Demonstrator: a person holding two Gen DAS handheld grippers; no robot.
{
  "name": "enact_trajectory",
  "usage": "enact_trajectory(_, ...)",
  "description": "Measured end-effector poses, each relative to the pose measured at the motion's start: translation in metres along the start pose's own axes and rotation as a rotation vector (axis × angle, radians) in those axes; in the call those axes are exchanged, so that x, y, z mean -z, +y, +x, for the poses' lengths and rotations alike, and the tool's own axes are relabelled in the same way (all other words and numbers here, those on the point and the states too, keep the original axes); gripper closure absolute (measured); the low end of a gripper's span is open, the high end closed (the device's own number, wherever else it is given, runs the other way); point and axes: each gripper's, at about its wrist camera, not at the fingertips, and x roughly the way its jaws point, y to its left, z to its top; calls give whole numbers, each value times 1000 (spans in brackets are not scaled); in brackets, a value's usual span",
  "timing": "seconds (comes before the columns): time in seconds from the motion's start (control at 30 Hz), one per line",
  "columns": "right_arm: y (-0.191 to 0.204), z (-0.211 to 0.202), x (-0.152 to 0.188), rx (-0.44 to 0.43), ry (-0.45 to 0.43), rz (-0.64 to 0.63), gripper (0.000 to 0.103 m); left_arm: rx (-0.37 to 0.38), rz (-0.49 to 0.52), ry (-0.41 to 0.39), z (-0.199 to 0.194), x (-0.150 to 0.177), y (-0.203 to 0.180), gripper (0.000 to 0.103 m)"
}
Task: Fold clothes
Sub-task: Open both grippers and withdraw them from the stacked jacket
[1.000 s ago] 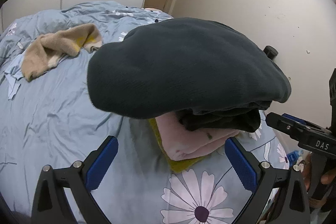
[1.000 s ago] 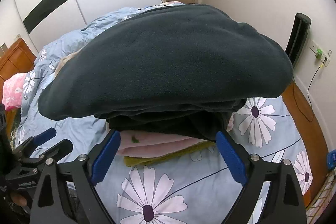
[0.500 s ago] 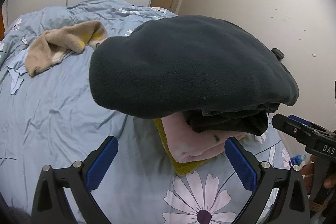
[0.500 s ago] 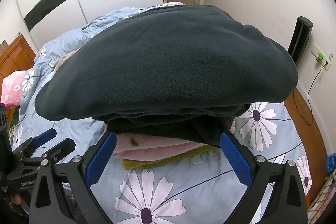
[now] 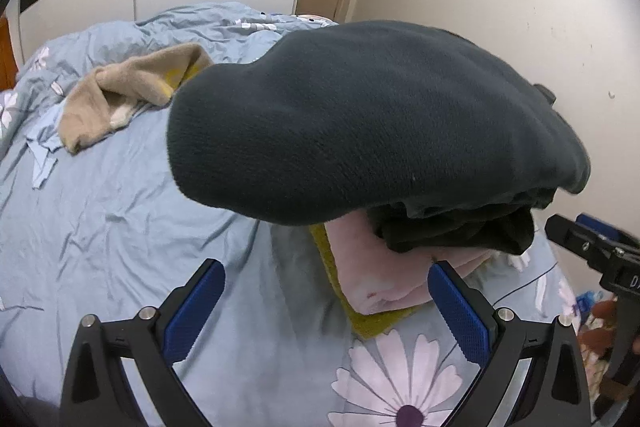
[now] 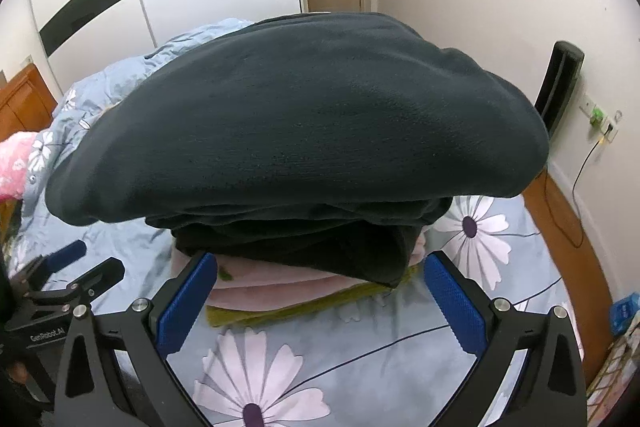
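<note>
Fingers wide and empty on both grippers, pulled back from the stack.

Over the last second I've backed my left gripper (image 5: 326,303) and right gripper (image 6: 320,299) slightly off; the dark fleece (image 6: 296,131) sits folded atop the pink garment (image 5: 372,267) and olive one (image 6: 296,309) on the bed (image 5: 120,227), so this piece looks finished. Its long axis runs left-right in the right view, the folded edge facing me.

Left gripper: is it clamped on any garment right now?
No. The left gripper stands wide open over the bedsheet, its blue pads short of the dark folded garment atop the stack.
</note>
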Motion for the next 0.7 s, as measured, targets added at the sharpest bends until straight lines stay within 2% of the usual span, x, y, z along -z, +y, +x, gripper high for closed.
enact_trajectory(0.27,6,4,2,1,11,-18,0,-4,21,19,7,0,-6,0)
enact_trajectory(0.7,5,2,2,21,8,-21,0,5,7,-5,3,-5,-6,0)
